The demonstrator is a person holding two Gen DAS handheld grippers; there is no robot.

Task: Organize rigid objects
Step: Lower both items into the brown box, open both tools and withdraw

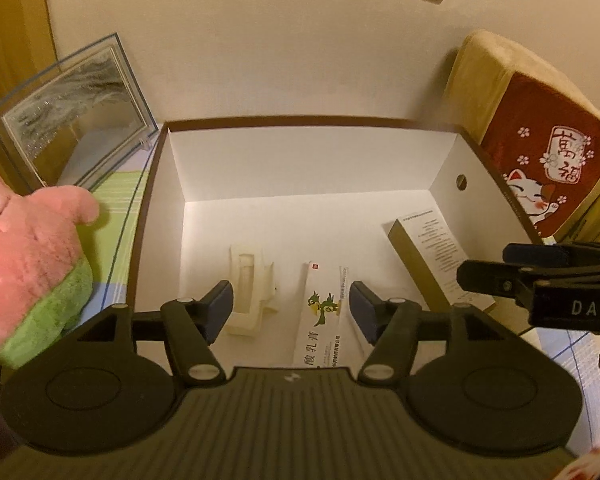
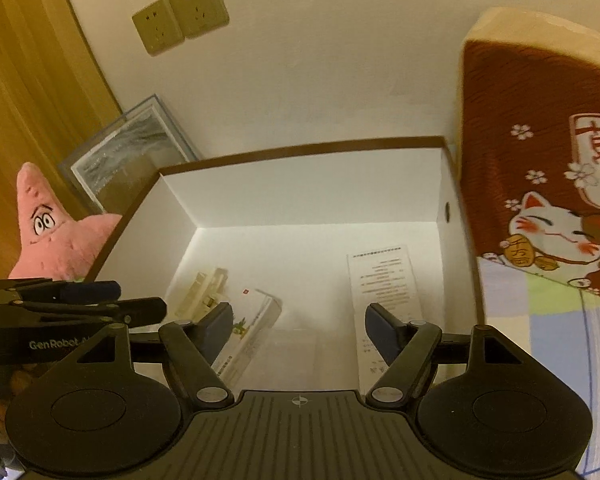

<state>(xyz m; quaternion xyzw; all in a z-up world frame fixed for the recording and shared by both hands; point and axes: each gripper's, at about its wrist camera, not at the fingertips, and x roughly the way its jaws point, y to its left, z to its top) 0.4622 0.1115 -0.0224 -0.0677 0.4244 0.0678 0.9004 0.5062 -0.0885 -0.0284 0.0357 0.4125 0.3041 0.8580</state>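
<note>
A white cardboard box with a brown rim (image 1: 300, 122) (image 2: 300, 148) lies open below both grippers. On its floor lie a cream plastic piece (image 1: 246, 292) (image 2: 198, 294), a white medicine carton with a green bird (image 1: 324, 308) (image 2: 252, 324) and a long white box with printed text (image 1: 432, 256) (image 2: 382, 280). My left gripper (image 1: 291, 306) hovers open above the cream piece and the carton, nothing pressed between its pads. My right gripper (image 2: 299, 326) is open above the box floor, empty, between the carton and the long box. Each gripper shows at the edge of the other's view.
A pink starfish plush (image 1: 32, 264) (image 2: 56, 236) and a glass picture frame (image 1: 72, 116) (image 2: 128, 152) stand left of the box. A red cushion with a lucky cat (image 1: 540, 152) (image 2: 540, 168) leans at the right. Wall sockets (image 2: 180, 16) are behind. A checked cloth (image 2: 556, 340) covers the surface.
</note>
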